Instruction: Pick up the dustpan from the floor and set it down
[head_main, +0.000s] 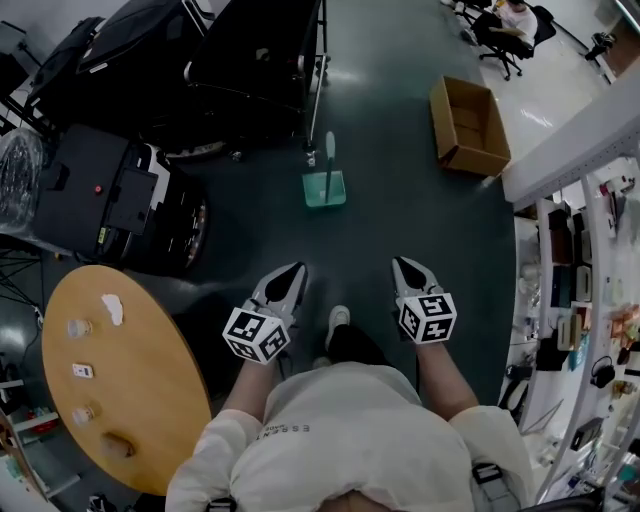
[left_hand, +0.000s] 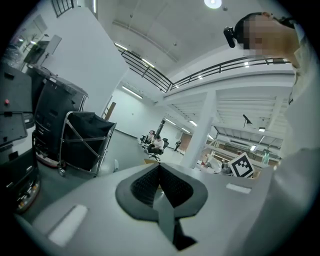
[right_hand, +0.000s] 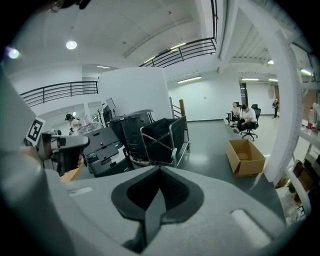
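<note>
Teal dustpan (head_main: 325, 186) sits on the dark floor (head_main: 400, 210), well ahead of the 2 grippers, untouched. Left gripper (head_main: 295, 271) and right gripper (head_main: 402, 265) are side by side in the air, fingers on both pressed together, nothing between them. Cardboard box (head_main: 468, 125) lies right of the dustpan, round wooden surface (head_main: 130, 410) at left.

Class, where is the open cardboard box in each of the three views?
Head view: cardboard box upper right, on the floor.
Left gripper view: box tiny, at centre.
Right gripper view: box right of centre.
Shared landmark: the black cart.
</note>
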